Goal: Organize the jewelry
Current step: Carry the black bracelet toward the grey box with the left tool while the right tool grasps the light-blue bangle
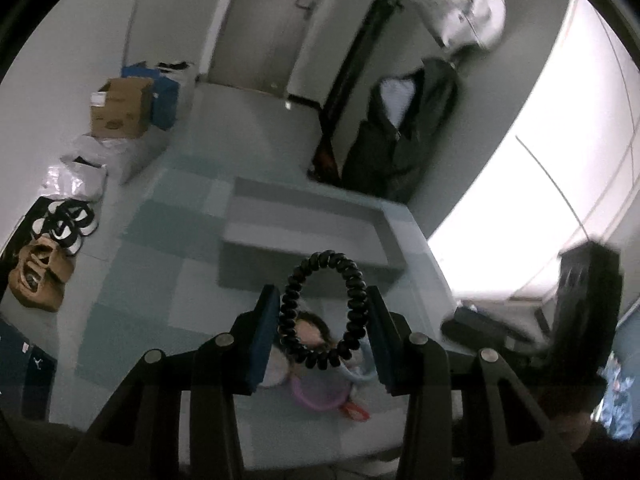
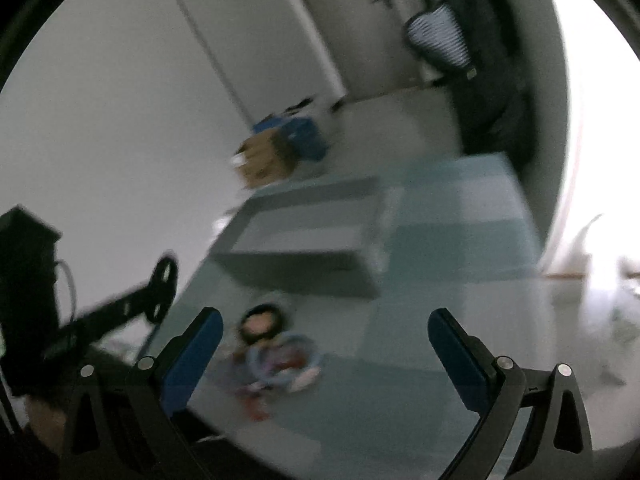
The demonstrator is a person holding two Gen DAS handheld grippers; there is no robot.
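My left gripper is shut on a black spiral hair tie, held upright between the blue pads, above the table. Below it lies a pile of jewelry: a dark fuzzy scrunchie, a pale blue ring, a purple ring, a red piece. Beyond stands a grey open tray. My right gripper is open and empty, above the table just right of the same pile; the tray lies ahead. The left gripper with the hair tie shows blurred at the left.
The table has a pale blue-green checked cover. On the floor at the left are a cardboard box, blue boxes, white bags and shoes. A dark jacket hangs at the back right. The right gripper's body shows at the right.
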